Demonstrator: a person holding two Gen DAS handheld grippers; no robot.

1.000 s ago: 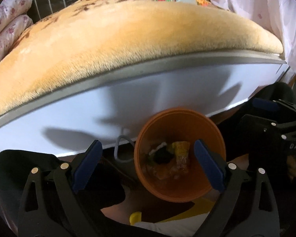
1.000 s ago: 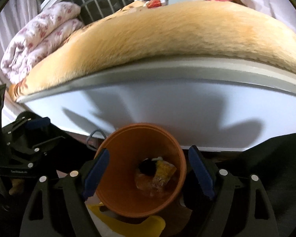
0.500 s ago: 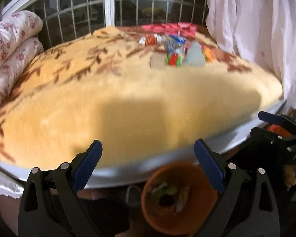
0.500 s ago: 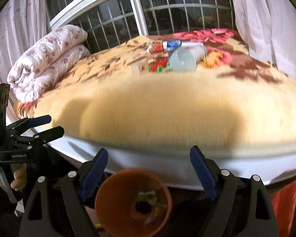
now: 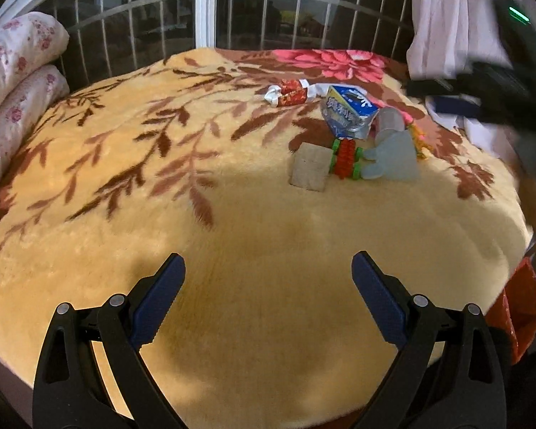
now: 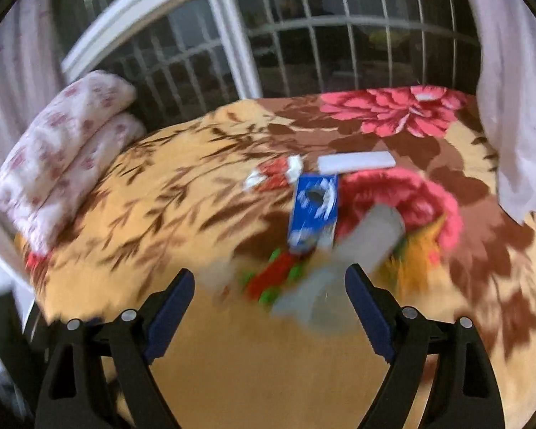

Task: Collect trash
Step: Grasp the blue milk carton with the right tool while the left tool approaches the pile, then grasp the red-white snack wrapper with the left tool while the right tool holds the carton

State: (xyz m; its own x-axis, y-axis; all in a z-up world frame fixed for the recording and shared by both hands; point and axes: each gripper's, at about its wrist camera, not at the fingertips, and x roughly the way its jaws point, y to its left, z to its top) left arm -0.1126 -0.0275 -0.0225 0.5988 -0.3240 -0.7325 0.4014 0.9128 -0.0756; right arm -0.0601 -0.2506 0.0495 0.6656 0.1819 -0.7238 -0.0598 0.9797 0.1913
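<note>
Left gripper (image 5: 268, 282) up over the near part of the bed, blue fingers (image 5: 159, 298) spread wide, nothing between them. Right gripper (image 6: 268, 296) over the bed too, fingers (image 6: 366, 309) spread wide, nothing pinched, right in front of the trash.

Trash in a small heap on the yellow blanket (image 5: 232, 250), far side, toward the right. Blue and silver snack bag (image 5: 348, 111) at the back. Red and white wrapper (image 5: 291, 93) just left of it. Clear plastic cup (image 5: 393, 146) lying on its side. Red and green wrapper (image 5: 346, 159) touching the cup. Square brown card (image 5: 310, 166) just beside that, on the left. Flat white box (image 6: 355, 161) behind the heap, seen from the right wrist.

Rolled flower quilt (image 5: 14, 82) at the left edge. Barred window (image 5: 232, 14) behind the bed. White curtain (image 6: 511, 71) on the right. Right wrist view blurry.
</note>
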